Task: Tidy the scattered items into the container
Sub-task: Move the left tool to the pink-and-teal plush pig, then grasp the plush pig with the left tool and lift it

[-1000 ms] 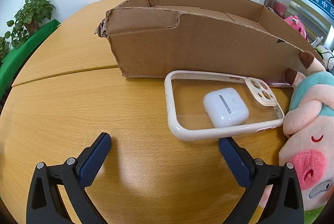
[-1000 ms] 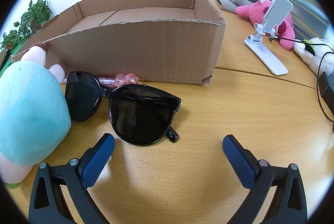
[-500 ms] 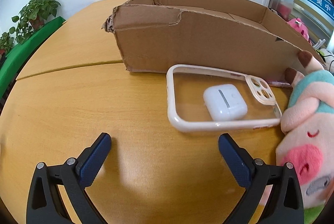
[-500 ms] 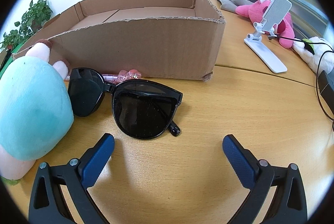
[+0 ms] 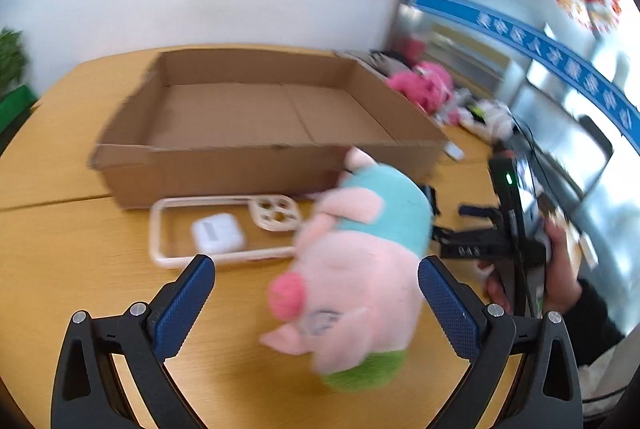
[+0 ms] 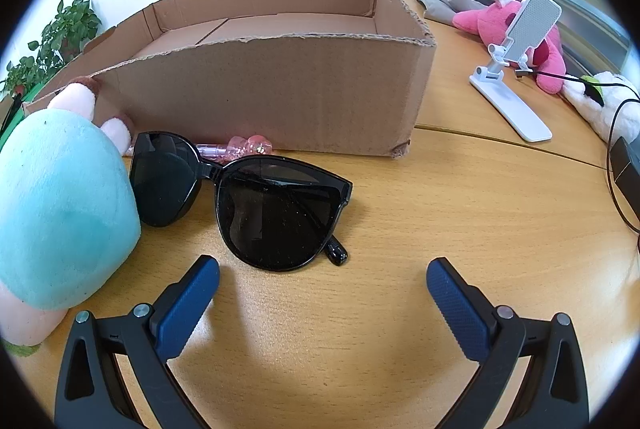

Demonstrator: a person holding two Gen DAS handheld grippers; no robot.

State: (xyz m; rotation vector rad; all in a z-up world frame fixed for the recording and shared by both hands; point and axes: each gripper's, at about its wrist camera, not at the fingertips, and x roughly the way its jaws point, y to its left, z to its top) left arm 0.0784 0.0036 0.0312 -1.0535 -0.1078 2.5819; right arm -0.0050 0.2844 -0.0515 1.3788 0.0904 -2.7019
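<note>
— So, what lies on the wooden tabletop (image 6: 460, 213)?

— Mostly a soft plush pig with a pink face, a teal back and a green base (image 5: 360, 281). From the left wrist it lies tilted on its side, snout toward the camera, between the blue fingers (image 5: 184, 305) of the left tool (image 5: 316, 289), whose jaws stand wide apart, touching nothing. That picture is blurred, so fine detail is lost.

— And beside it?

— To its left, a clear phone case with a cream rim and a camera cut-out (image 5: 224, 229) lies flat, with a small white earbud case (image 5: 217, 232) resting on it. Both sit just in front of the shallow brown cardboard box with torn edges (image 5: 256, 133), which shows nothing inside.

— What does the right side see?

— The right tool (image 6: 322, 283) is spread open too, gripping nothing, low over bare wood. Just ahead of it lie black round-lensed sunglasses (image 6: 248, 197), folded, one lens touching the pig's teal back. Behind them, against the box's front wall, is a small pink translucent trinket (image 6: 244, 145); I cannot tell what it is.

— Anything further off?

— A white folding phone stand (image 6: 516, 69) right of the box, well apart from it, and a bright pink plush toy (image 6: 520, 17) behind that. In the left view a person's hand (image 5: 560, 269) holds the right tool's black body.
</note>
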